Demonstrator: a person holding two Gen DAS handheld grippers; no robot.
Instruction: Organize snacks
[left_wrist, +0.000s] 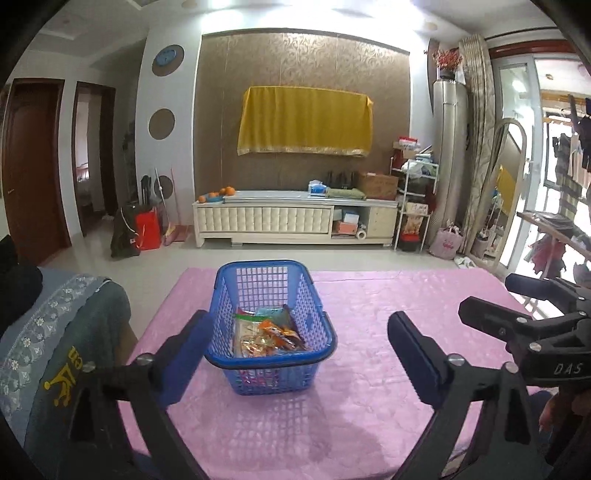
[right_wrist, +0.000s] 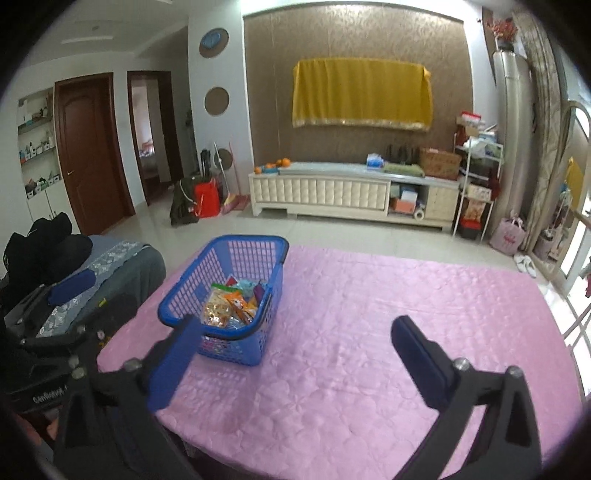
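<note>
A blue plastic basket (left_wrist: 258, 284) stands on the pink-covered table (left_wrist: 388, 295), with several colourful snack packets (left_wrist: 269, 336) lying inside it. My left gripper (left_wrist: 299, 319) hovers just in front of the basket, jaws wide open and holding nothing. Off to the right of that view, the right gripper (left_wrist: 487, 295) is above the table's edge. In the right wrist view the basket (right_wrist: 240, 258) sits left of centre with the snack packets (right_wrist: 231, 306) in it. My right gripper (right_wrist: 295, 325) is open and empty over bare pink cloth (right_wrist: 388, 295). A blue pad (right_wrist: 70, 286) of the left gripper shows at the left edge.
A grey cloth-draped seat (left_wrist: 66, 332) adjoins the table's left side. Beyond the far table edge lies tiled floor (left_wrist: 295, 254), then a white TV cabinet (left_wrist: 295, 218) against the wall. A drying rack with clothes (left_wrist: 561, 236) stands at the right.
</note>
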